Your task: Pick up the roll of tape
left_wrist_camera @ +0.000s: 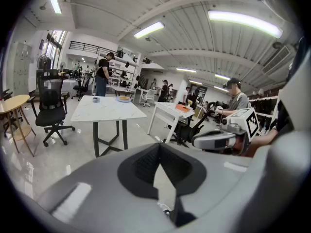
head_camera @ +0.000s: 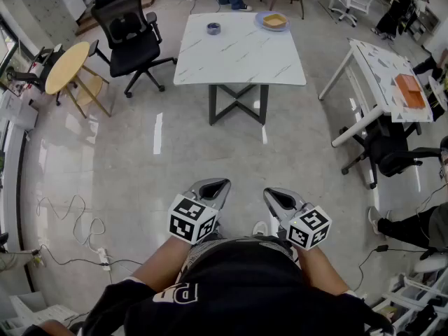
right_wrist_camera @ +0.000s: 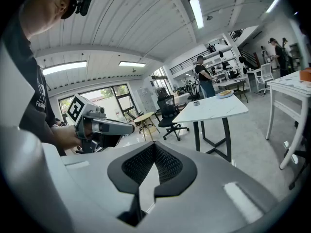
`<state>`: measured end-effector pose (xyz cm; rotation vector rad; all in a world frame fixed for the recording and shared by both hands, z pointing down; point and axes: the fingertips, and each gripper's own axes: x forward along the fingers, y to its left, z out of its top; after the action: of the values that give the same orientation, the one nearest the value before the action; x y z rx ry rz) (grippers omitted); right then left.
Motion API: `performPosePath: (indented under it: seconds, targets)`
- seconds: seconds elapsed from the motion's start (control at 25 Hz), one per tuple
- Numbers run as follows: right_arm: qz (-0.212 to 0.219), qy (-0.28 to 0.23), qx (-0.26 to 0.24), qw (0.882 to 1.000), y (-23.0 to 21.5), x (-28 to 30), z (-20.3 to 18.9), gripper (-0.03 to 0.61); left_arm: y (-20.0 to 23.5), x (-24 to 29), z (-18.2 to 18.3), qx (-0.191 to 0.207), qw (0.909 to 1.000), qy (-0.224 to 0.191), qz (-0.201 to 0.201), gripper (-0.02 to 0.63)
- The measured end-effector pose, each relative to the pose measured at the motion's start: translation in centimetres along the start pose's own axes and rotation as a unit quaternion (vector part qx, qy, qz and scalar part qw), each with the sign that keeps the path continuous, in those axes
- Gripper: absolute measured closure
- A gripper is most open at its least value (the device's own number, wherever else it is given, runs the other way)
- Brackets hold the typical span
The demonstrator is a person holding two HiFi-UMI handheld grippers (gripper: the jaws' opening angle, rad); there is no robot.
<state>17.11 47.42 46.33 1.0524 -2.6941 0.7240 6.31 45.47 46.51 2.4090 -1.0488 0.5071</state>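
Note:
The roll of tape (head_camera: 213, 28) is a small grey ring lying on the far left part of a white marble table (head_camera: 240, 54). It shows tiny in the left gripper view (left_wrist_camera: 96, 99) and in the right gripper view (right_wrist_camera: 196, 102). Both grippers are held close to the person's body, well short of the table. My left gripper (head_camera: 213, 187) (left_wrist_camera: 158, 144) is shut with nothing in it. My right gripper (head_camera: 276, 196) (right_wrist_camera: 154, 144) is likewise shut and holds nothing. The two point forward, side by side.
A plate (head_camera: 274, 21) with something yellow sits at the table's far right. A black office chair (head_camera: 129, 33) and a round wooden table (head_camera: 66, 67) stand to the left. A white desk (head_camera: 385, 82) stands at the right. Cables (head_camera: 70, 236) trail on the floor at left.

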Motion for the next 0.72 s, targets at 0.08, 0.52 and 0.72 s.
performPosePath:
  seconds: [0.08,0.52,0.72]
  targets:
    - [0.001,0.000,0.000,1.000,0.1,0.1,0.0,0.578,0.1,0.0,0.1,0.000,1.0000,-0.002,0.001,0.558]
    - [0.007,0.008,-0.002,1.000,0.2,0.9,-0.3,0.578,0.7,0.1,0.3,-0.004,1.0000,-0.003,-0.003,0.558]
    - [0.008,0.023,-0.007,1.000,1.1,2.0,-0.7,0.578,1.5,0.2,-0.2,-0.007,0.9999,0.007,-0.010,0.558]
